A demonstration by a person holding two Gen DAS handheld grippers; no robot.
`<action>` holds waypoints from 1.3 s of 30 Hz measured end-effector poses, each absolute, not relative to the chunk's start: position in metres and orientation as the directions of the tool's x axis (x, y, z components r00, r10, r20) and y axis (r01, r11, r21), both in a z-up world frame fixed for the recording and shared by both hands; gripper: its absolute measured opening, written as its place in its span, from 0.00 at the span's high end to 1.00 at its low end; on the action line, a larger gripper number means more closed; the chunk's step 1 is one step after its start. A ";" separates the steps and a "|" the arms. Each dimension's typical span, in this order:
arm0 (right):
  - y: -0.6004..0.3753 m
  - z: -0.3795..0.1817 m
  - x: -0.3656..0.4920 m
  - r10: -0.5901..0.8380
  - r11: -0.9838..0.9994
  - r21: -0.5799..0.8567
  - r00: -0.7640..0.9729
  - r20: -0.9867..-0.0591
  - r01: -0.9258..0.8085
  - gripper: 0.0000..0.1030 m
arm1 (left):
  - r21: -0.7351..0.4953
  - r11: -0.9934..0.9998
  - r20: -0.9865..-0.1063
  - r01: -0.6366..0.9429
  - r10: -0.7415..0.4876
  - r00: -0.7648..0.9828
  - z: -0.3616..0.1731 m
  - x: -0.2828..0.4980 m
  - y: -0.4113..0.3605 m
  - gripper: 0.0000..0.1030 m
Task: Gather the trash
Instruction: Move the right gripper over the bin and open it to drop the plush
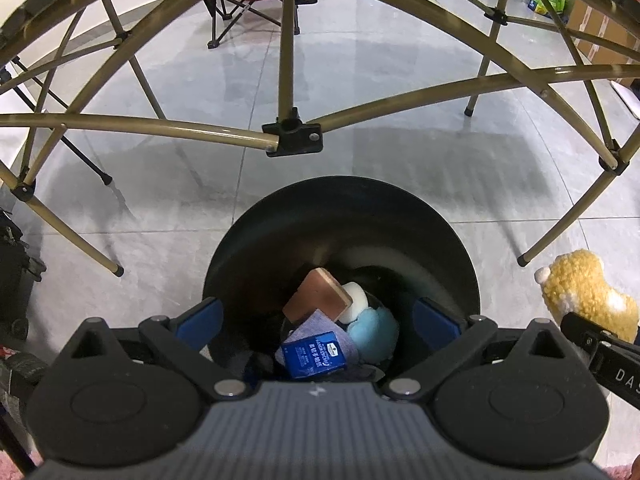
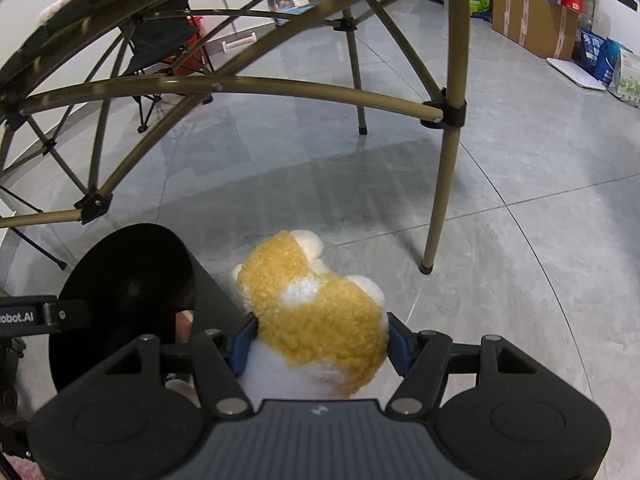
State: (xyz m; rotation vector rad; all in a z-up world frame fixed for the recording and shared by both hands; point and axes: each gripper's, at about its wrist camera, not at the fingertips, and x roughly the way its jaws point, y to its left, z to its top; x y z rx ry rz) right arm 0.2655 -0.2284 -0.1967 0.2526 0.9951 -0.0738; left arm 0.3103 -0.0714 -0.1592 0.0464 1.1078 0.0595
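Observation:
A black round bin (image 1: 256, 232) stands on the grey floor, and my left gripper (image 1: 318, 320) hangs open and empty right above its mouth. Inside lie a brown block (image 1: 316, 294), a white puck (image 1: 356, 296), a light blue soft lump (image 1: 374, 334) and a blue packet (image 1: 314, 356). My right gripper (image 2: 316, 340) is shut on a yellow and white plush toy (image 2: 312, 308), held just right of the bin (image 2: 124, 280). The toy also shows at the right edge of the left wrist view (image 1: 588, 292).
A folding table's olive metal frame (image 1: 288, 80) arches over the bin, with legs to the left (image 1: 116, 268) and right (image 2: 432, 240). A folding chair (image 1: 240, 8) stands behind. Cardboard boxes (image 2: 532, 12) and bags (image 2: 612, 64) sit at the far right.

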 end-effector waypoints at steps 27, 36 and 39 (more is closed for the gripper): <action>-0.130 -0.148 0.288 0.156 0.982 0.186 0.598 -0.786 -0.012 0.38 | 0.013 0.988 -0.868 -0.153 0.087 0.490 -0.133 0.292 0.004 0.00; -0.099 -0.156 0.298 0.145 0.988 0.144 0.584 -0.798 -0.049 0.38 | 0.003 0.977 -0.868 -0.213 0.108 0.486 -0.130 0.288 0.034 0.00; -0.090 -0.158 0.301 0.145 0.989 0.136 0.578 -0.803 -0.059 0.38 | 0.002 0.974 -0.868 -0.228 0.115 0.483 -0.130 0.287 0.042 0.00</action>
